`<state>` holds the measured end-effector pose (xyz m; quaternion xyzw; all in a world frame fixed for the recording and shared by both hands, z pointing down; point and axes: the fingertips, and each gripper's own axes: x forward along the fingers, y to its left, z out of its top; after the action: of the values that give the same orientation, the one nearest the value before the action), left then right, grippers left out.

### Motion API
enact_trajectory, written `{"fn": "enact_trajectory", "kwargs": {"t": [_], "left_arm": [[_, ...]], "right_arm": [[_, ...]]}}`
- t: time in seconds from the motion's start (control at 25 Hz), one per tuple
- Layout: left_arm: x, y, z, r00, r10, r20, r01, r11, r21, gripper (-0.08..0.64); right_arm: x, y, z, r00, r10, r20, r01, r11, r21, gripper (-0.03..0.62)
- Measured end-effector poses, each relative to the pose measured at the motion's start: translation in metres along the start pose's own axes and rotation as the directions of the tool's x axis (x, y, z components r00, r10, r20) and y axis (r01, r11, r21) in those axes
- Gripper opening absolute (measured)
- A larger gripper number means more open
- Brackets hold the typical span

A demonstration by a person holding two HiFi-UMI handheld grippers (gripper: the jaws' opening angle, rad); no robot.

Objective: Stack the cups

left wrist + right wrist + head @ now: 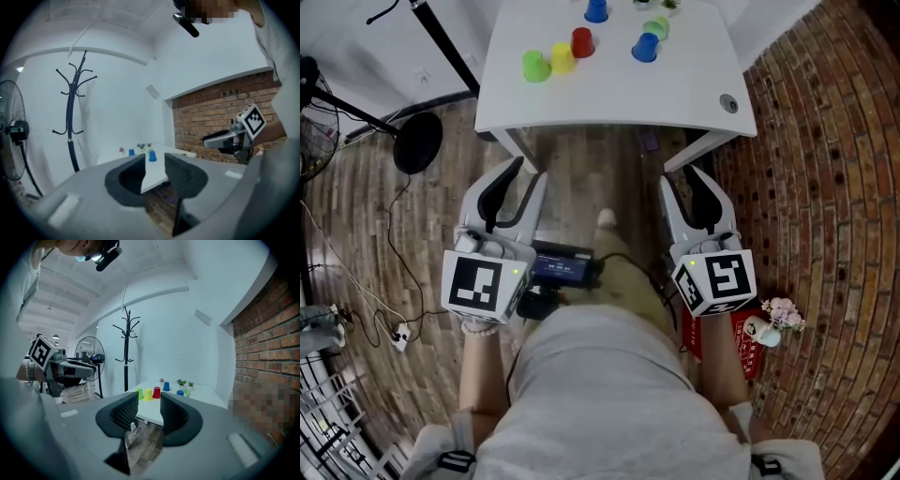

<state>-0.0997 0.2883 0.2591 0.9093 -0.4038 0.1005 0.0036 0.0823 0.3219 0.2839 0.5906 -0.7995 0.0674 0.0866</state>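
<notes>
On the white table (694,89) ahead stand a green cup (535,66), a yellow cup (562,58) and a red cup (582,42) in a row, all upside down. To their right are a blue cup (645,47) and a pale green cup (656,28) on its side, with another blue cup (596,9) at the far edge. My left gripper (528,172) and right gripper (682,178) hover over the floor short of the table, both open and holding nothing. The right gripper view shows the cups (156,392) far beyond its jaws.
A brick wall (825,187) runs along the right. A fan base (417,142) and cables (366,281) lie on the wooden floor at left. A coat stand (126,348) and fan (91,352) stand behind the table. Small potted plants (180,382) sit on its far edge.
</notes>
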Motion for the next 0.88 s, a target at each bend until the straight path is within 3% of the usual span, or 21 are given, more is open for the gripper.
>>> {"fn": "enact_trajectory", "kwargs": {"t": [0.32, 0.88], "left_arm": [[0.037, 0.02, -0.005, 0.999, 0.025, -0.034, -0.025, 1.0, -0.001, 0.121], [0.167, 0.077, 0.015, 0.994, 0.094, -0.057, -0.094, 0.996, 0.001, 0.121]], "right_arm": [[0.044, -0.023, -0.002, 0.998, 0.059, -0.013, -0.06, 0.997, -0.057, 0.132], [0.168, -0.105, 0.023, 0.99, 0.14, -0.017, -0.14, 0.988, -0.06, 0.132]]}}
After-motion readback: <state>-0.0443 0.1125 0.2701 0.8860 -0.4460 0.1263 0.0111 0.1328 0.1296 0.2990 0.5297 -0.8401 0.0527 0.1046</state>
